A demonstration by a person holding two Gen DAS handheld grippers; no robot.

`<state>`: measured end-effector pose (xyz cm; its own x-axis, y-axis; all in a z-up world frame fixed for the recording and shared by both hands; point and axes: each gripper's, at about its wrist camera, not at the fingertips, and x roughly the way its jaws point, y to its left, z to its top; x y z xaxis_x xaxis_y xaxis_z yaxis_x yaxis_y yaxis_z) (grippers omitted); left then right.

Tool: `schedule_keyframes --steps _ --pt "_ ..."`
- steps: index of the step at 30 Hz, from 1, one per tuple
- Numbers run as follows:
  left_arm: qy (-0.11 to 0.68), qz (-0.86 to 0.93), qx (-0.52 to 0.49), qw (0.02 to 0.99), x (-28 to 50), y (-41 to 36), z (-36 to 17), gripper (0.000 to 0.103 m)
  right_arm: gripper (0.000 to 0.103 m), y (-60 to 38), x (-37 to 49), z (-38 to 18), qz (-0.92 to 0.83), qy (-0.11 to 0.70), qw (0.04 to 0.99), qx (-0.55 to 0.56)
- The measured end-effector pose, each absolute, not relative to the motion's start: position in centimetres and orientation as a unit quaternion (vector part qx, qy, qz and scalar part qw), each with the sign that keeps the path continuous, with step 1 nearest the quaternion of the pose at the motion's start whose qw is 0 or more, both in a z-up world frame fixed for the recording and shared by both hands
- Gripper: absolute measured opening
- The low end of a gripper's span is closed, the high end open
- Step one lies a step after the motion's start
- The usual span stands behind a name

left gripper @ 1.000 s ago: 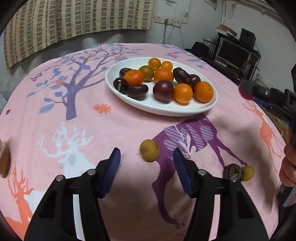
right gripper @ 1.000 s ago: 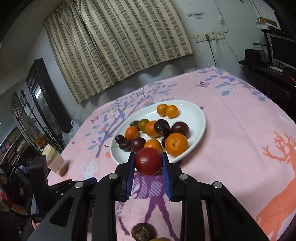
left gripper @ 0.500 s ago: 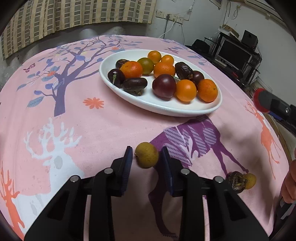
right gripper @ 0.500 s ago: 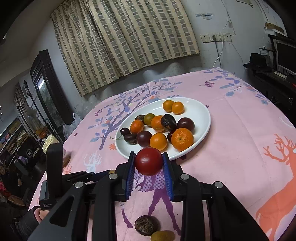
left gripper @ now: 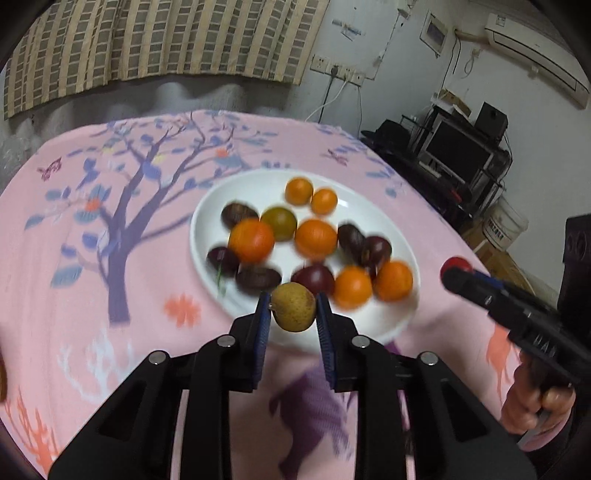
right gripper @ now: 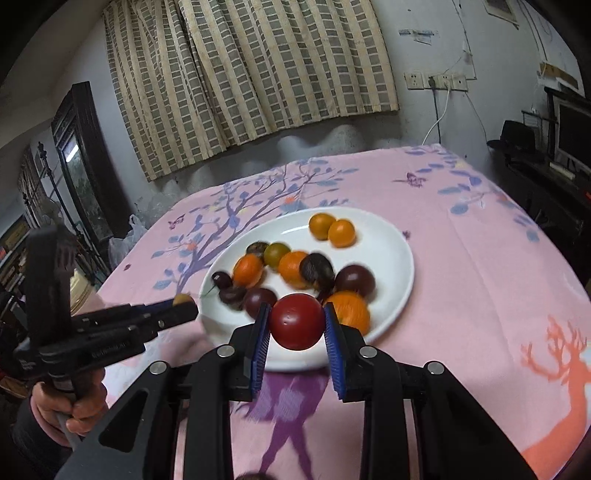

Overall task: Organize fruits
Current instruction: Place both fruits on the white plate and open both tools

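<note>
Covering: the table is draped with a pink tablecloth, printed with a purple-blue tree, white and orange deer, and a purple deer at the near edge.
Plate: a white oval plate is set on the cloth, seen from both wrist views; oranges, a greenish fruit and dark plums are piled in it, blurred in the left view.
Left gripper: the left gripper is clamped on a yellow-brown fruit, which is held off the cloth, in front of the plate's near rim; in the right view the same gripper is seen from the side, with a hand on its grip.
Right gripper: the right gripper is closed around a red tomato, which is held just before the plate's near edge; in the left view the tomato shows at that gripper's tip, to the right of the plate.
Wall: a checked beige curtain is hung behind the table, with power sockets beside it.
Right side of room: a monitor and a speaker are placed on a dark stand; an air conditioner is mounted high.
Left side of room: a dark cabinet is seen past the table.
</note>
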<state>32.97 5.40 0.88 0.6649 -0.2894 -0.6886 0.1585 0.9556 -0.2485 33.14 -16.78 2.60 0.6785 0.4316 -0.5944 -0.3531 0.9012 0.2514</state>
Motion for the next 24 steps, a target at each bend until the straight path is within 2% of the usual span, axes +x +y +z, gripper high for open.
schedule_keyframes --steps 3,4,5,6,9,24 --pt "0.389 -0.102 -0.072 0.913 36.6 4.2 1.2 0.026 0.030 -15.8 35.7 2.3 0.202 0.340 0.918 0.035" --pt "0.392 -0.086 -0.066 0.913 37.2 4.0 1.1 0.051 0.031 -15.6 36.2 2.1 0.196 0.342 0.918 0.030" --pt "0.402 -0.062 -0.058 0.912 37.8 3.9 1.0 0.070 0.040 -15.6 36.6 1.8 0.187 0.349 0.918 0.029" --pt "0.405 -0.042 -0.060 0.912 37.8 4.0 1.1 0.092 0.043 -15.7 36.5 1.7 0.185 0.354 0.916 0.033" --pt "0.359 -0.049 -0.085 0.928 35.2 4.9 2.3 0.096 0.046 -15.5 35.6 2.1 0.187 0.347 0.919 0.008" --pt "0.378 -0.006 -0.102 0.920 25.0 7.6 0.2 0.098 0.053 -15.6 28.6 1.6 0.174 0.355 0.918 -0.018"
